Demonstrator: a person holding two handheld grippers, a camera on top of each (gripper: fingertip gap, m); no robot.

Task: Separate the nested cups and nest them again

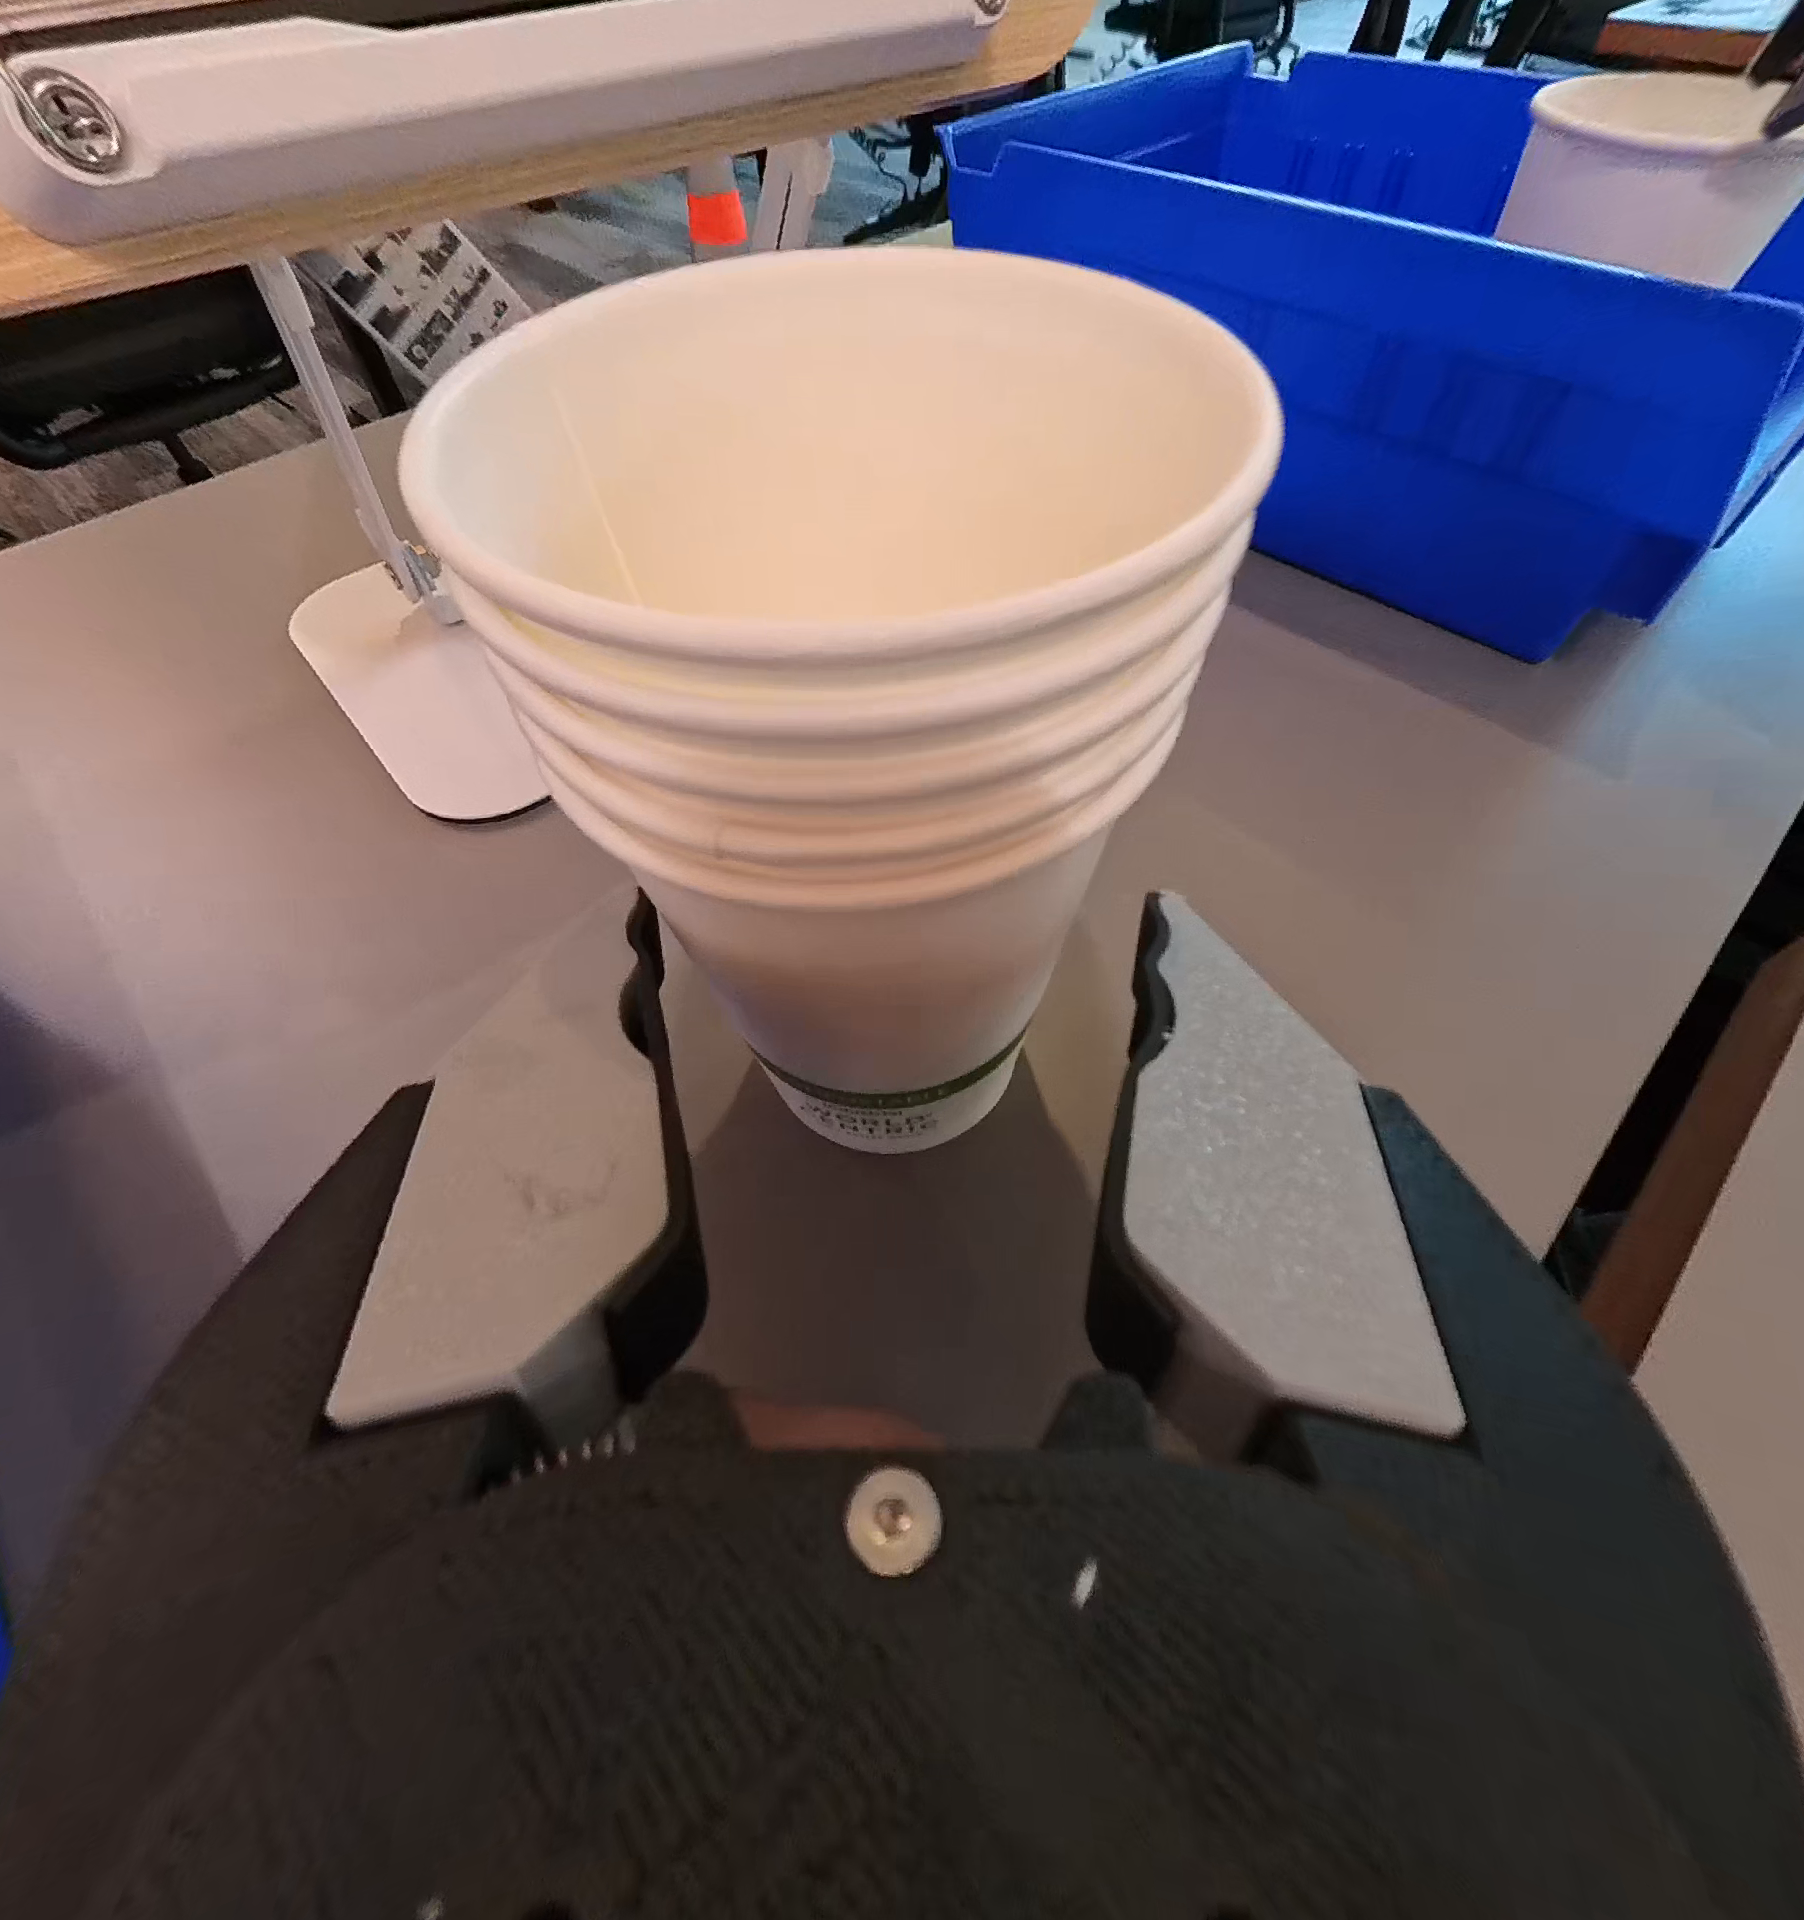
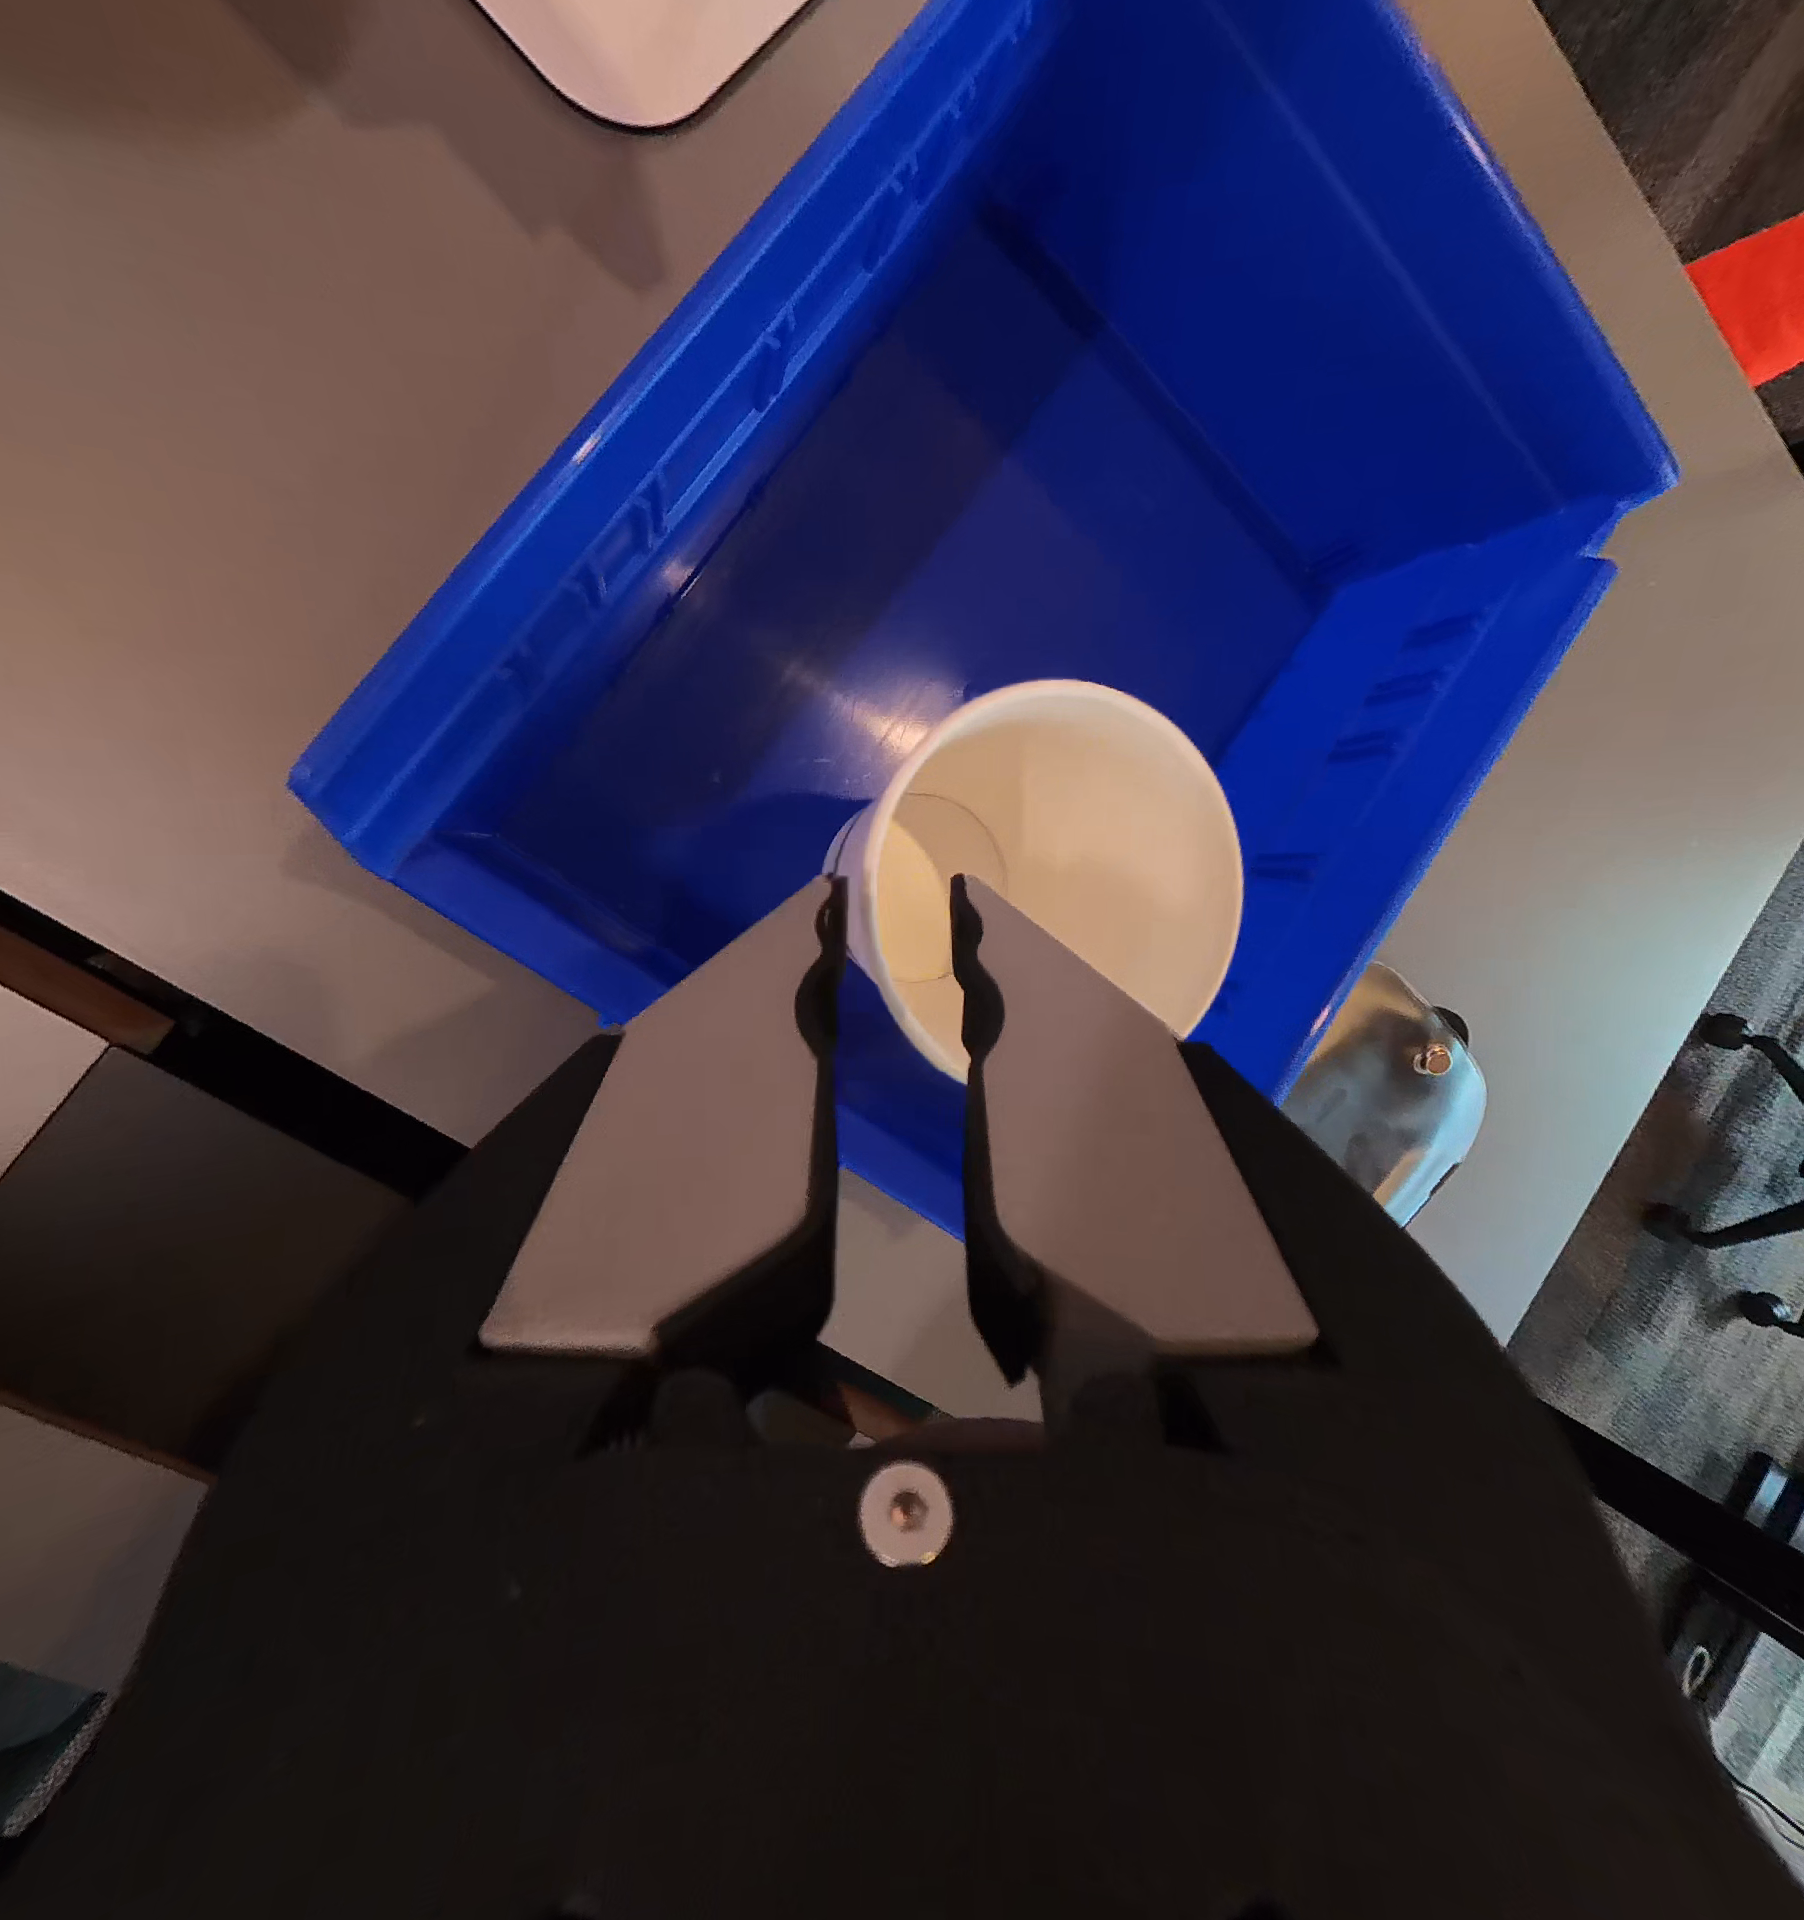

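left gripper [image 1: 893, 935] spread wide around the lower part of the nested cup stack [image 1: 841, 665], upright on the grey table [image 1: 202, 831], fingers not touching | right gripper [image 2: 896, 894] narrowed but parted astride the rim of single cup [image 2: 1059, 862] in blue bin [image 2: 1293, 364]; grip cannot be told
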